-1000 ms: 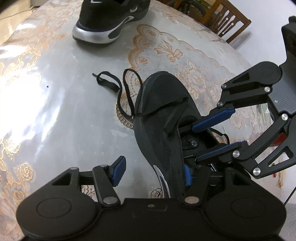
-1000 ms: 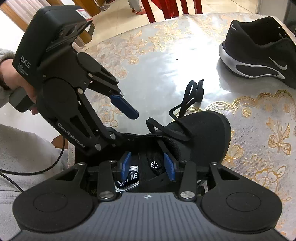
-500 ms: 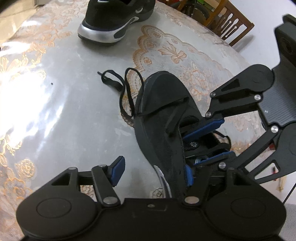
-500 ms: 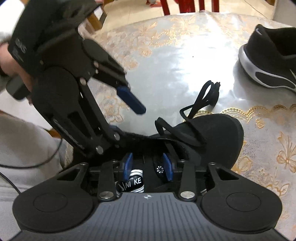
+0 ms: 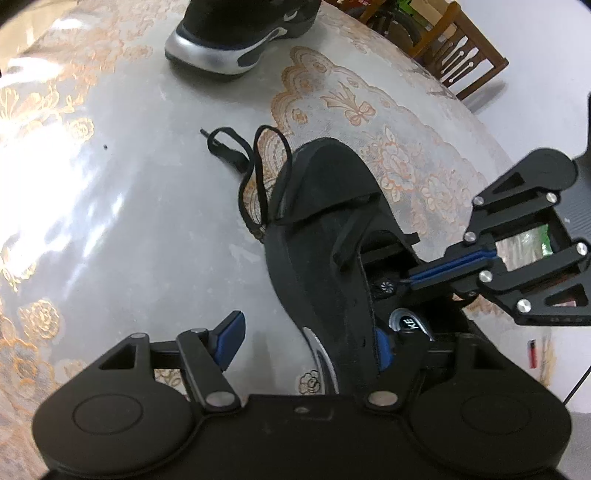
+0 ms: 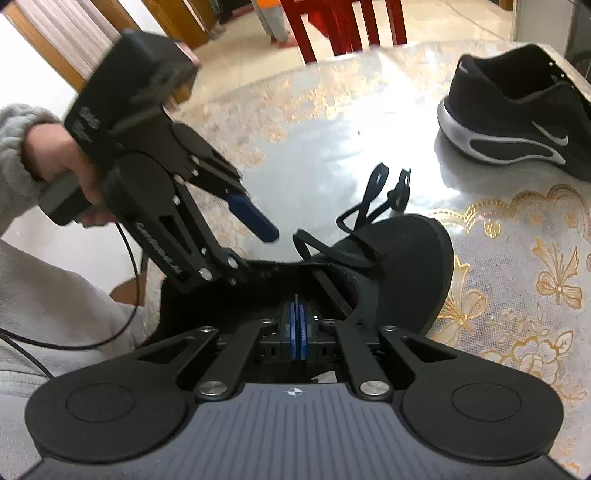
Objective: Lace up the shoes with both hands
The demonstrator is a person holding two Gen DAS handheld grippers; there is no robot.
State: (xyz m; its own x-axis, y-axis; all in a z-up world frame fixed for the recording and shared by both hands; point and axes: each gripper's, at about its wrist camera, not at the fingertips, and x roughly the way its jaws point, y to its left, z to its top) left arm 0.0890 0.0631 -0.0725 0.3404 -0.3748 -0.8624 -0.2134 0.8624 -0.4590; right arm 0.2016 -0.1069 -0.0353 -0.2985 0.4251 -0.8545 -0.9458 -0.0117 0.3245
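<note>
A black sneaker [image 5: 317, 229] lies tipped on its side on the table, opening toward me. Its black lace [image 5: 258, 173] trails in loops past the toe onto the table. My left gripper [image 5: 306, 345] straddles the shoe's side wall. One pad [image 5: 384, 350] is inside the shoe and the other pad [image 5: 229, 339] stands clear outside, with the jaws opening. My right gripper [image 6: 295, 314] is over the shoe's opening [image 6: 406, 266], its blue pads pressed together on a thin black lace end [image 6: 295, 299]. The left wrist view shows the right gripper [image 5: 417, 275] from the side.
The second black sneaker [image 6: 517, 110] with a silver heel stands upright at the far side of the table [image 5: 110, 221], which has a glossy floral cover. A person's hand [image 6: 55, 162] holds the left gripper [image 6: 255, 251]. Wooden chairs [image 5: 461, 55] and a red chair [image 6: 343, 26] stand beyond the table's edge.
My right gripper's jaws have gone from apart to pressed together on the lace end over the shoe's opening. The left gripper's outer finger has swung slightly wider. The shoe has stayed in place.
</note>
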